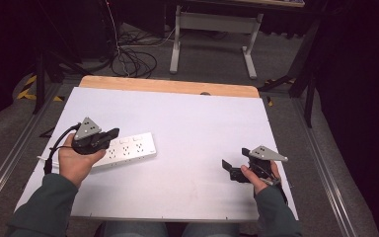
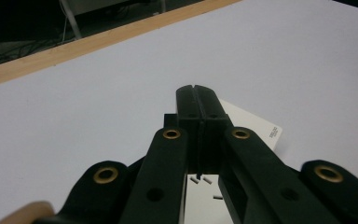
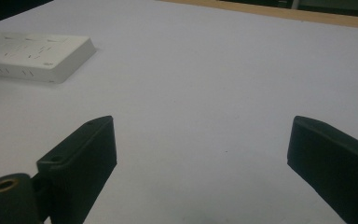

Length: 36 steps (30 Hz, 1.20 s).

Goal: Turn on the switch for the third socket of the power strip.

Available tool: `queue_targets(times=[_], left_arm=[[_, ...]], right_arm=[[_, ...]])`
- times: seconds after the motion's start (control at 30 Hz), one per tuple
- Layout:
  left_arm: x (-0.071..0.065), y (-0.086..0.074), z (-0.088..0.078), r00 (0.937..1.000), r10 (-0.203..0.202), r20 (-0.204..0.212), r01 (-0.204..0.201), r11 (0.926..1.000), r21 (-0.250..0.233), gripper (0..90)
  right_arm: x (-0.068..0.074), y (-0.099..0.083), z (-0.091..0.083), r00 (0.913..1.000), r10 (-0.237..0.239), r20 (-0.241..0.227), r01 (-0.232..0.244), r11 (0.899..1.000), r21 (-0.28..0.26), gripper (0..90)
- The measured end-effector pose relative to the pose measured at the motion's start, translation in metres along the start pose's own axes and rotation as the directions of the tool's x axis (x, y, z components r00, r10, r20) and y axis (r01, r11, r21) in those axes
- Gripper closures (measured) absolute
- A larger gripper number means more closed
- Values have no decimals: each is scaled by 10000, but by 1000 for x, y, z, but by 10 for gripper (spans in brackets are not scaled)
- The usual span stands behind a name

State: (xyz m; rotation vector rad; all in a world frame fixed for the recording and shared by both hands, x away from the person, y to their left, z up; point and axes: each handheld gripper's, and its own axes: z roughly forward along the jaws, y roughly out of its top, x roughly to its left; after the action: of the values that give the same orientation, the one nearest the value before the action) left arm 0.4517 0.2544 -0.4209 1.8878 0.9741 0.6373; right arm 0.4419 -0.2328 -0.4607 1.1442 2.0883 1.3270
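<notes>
On the power strip (image 2: 242, 122), an unreadable label (image 2: 273, 132).

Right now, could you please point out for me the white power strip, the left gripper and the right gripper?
white power strip (image 1: 133, 148): high view, on its top face with the sockets.
left gripper (image 2: 198, 100): left gripper view, at the tips of its closed jaws.
right gripper (image 3: 200, 140): right gripper view, midway between its open jaws.

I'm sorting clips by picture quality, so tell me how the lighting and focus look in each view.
High view: the white table top is evenly lit, its surroundings fall to black, and detail is soft. Left gripper view: the closed left claw is fairly sharp and the power strip below it pale. Right gripper view: the open right claw blurs close up, and the strip's sockets look faint.
</notes>
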Motion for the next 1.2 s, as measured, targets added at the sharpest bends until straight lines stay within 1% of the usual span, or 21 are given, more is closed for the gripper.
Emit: queue_targets(times=[0.03, 0.17, 0.23, 0.27, 0.33, 0.4, 0.5, 0.53, 0.63, 0.67, 0.7, 0.83, 0.9, 0.93, 1.03, 1.07, 1.2], left_arm=[[0, 0, 1, 10000, -48, 19, 48, 10000, 1, 900], [0, 1, 6, 9999, 113, -123, -111, 9999, 117, 900], [0, 1, 8, 9999, 109, -126, -107, 9998, 193, 900], [0, 2, 9, 9998, 156, -122, -153, 9996, 242, 900], [0, 2, 11, 9995, 246, -183, -241, 9994, 268, 900], [0, 3, 12, 9996, 215, -155, -210, 9993, 321, 900], [2, 3, 14, 9994, 269, -235, -260, 9991, 349, 900], [1, 2, 15, 9997, 167, -163, -161, 9992, 378, 900], [2, 2, 18, 9995, 289, -162, -281, 9984, 488, 900], [1, 2, 19, 9996, 255, -86, -250, 9983, 532, 900], [2, 2, 20, 9993, 362, -136, -354, 9978, 555, 900], [2, 3, 25, 9993, 362, -137, -352, 9971, 669, 900], [1, 4, 27, 9990, 424, -114, -415, 9963, 756, 900], [2, 5, 28, 9985, 513, -213, -495, 9959, 754, 900], [2, 6, 34, 9982, 575, -195, -554, 9939, 948, 900], [2, 6, 36, 9984, 547, -152, -529, 9935, 1006, 900], [0, 7, 44, 9979, 643, -40, -634, 9907, 1205, 900]], right_arm=[[0, 0, 0, 10000, 0, 0, 0, 10000, 0, 87], [0, 0, 0, 10000, -3, -24, 3, 10000, -1, 86], [0, 0, 1, 10000, -20, -17, 20, 10000, 17, 86], [0, 0, 1, 10000, -71, -21, 71, 10000, 27, 86], [0, 0, 2, 10000, -24, -45, 24, 10000, 40, 86], [0, 0, 2, 10000, -16, -60, 16, 10000, 26, 86], [0, 0, 3, 9999, -50, -88, 50, 10000, 27, 86], [0, 0, 3, 10000, -36, -93, 36, 10000, 45, 86], [0, 0, 5, 9999, -72, -110, 73, 10000, 68, 86], [1, 1, 5, 9999, -41, -126, 42, 10000, 57, 86], [1, 1, 7, 9999, -56, -162, 57, 9999, 92, 86], [2, 1, 9, 9997, -98, -205, 100, 9999, 124, 86], [3, 2, 10, 9997, -101, -216, 104, 9999, 137, 86], [3, 2, 10, 9997, -133, -217, 136, 9998, 145, 85], [3, 2, 12, 9997, -122, -225, 126, 9997, 185, 86], [3, 2, 12, 9995, -168, -249, 173, 9997, 187, 86], [5, 3, 13, 9994, -198, -288, 203, 9997, 167, 86]])
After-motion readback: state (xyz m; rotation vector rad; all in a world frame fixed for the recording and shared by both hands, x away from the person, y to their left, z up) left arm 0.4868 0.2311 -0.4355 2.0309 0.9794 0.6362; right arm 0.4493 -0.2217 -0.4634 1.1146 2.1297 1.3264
